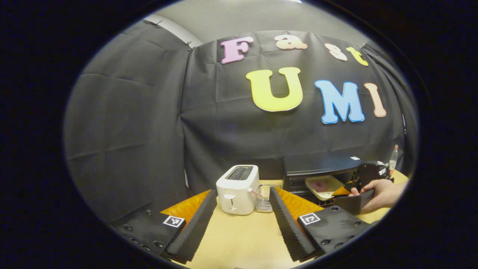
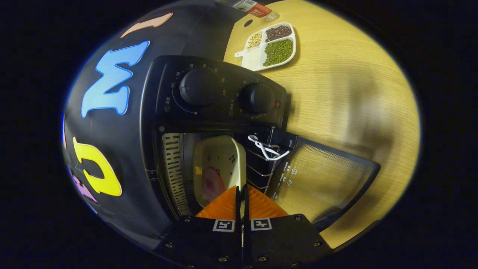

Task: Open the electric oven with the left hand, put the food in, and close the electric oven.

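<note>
The right tongs [image 2: 242,194] are pressed together on the near rim of a cream rectangular tray [image 2: 218,164] that carries a pinkish slice of food [image 2: 213,185]; both fingers pinch that rim, and the tray sits inside the cavity of the black electric oven [image 2: 209,93]. The oven's glass door [image 2: 321,179] hangs open, folded down over the table, with a wire rack [image 2: 267,149] just at the cavity's edge. Two round black knobs [image 2: 199,86] sit on the oven's control panel. Beyond the oven, a white divided dish of green, dark and pale beans [image 2: 272,46] rests on the pale wood-grain table [image 2: 354,93], and a bottle lies near the table's far edge.

The left tongs [image 1: 242,213] are spread wide and hold nothing, hovering over the same table [image 1: 239,239]. Between their fingers stands a white two-slot toaster [image 1: 238,188], with a small metal rack [image 1: 264,201] just beside it. Farther right in the left gripper view, the oven [image 1: 321,168] stands with the tray [image 1: 323,185] at its mouth, and a person's hand [image 1: 381,194] holds the other gripper there. A clear bottle with a red cap [image 1: 393,158] stands behind it. Black cloth forms the booth's wall behind the table, under a grey ceiling.
</note>
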The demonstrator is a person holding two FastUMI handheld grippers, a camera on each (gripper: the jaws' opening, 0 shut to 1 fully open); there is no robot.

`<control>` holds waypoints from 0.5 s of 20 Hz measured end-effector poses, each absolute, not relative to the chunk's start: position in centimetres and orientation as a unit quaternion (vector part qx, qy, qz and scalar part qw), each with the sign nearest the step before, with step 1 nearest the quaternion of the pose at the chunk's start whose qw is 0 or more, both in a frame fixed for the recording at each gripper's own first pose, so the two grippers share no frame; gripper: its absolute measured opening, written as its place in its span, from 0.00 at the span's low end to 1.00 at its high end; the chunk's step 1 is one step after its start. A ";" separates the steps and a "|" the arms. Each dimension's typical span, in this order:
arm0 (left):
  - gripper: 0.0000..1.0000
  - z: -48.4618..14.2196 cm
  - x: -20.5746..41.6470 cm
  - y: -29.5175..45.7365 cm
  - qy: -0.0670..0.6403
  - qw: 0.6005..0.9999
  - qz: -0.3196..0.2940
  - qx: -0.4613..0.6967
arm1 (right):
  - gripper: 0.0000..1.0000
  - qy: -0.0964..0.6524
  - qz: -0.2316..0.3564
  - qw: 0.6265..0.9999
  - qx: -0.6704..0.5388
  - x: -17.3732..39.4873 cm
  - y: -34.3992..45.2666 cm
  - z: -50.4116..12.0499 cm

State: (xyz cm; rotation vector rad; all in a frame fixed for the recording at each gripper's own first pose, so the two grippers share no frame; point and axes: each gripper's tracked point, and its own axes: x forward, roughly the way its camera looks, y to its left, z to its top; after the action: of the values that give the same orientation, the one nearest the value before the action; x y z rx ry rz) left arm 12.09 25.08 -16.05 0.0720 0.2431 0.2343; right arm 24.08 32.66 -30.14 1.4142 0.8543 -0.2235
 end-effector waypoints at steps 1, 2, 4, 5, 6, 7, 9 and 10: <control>0.91 -16.1 12.0 25.2 0.124 0.984 0.119 0.038 | 0.02 0.376 -0.102 0.670 0.632 24.4 32.9 -30.2; 0.95 -16.2 12.0 25.5 0.126 0.984 0.122 0.039 | 0.02 0.371 -0.102 0.672 0.633 25.0 33.1 -30.3; 1.00 -16.4 11.8 25.8 0.129 0.983 0.126 0.040 | 0.02 0.357 -0.098 0.677 0.636 25.7 33.5 -30.2; 1.00 -16.4 11.8 25.8 0.130 0.982 0.128 0.040 | 0.05 0.346 -0.090 0.677 0.644 25.9 33.5 -29.5; 1.00 -16.5 11.6 25.8 0.130 0.982 0.130 0.039 | 0.11 0.346 -0.082 0.674 0.648 26.2 33.8 -29.4; 1.00 -16.5 11.6 25.7 0.131 0.982 0.132 0.038 | 0.11 0.345 -0.068 0.672 0.652 25.9 34.2 -28.9; 1.00 -16.5 11.6 25.2 0.132 0.982 0.132 0.035 | 0.25 0.353 -0.051 0.667 0.654 25.3 34.7 -28.5; 1.00 -16.4 11.6 24.8 0.131 0.982 0.128 0.034 | 0.29 0.353 -0.040 0.665 0.657 25.2 34.7 -28.1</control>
State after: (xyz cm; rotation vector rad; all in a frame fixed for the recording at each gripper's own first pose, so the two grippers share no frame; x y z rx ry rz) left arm 11.64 24.82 -16.43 0.0691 0.2630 0.2583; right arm 25.17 34.75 -28.05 1.4843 0.7961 -0.0903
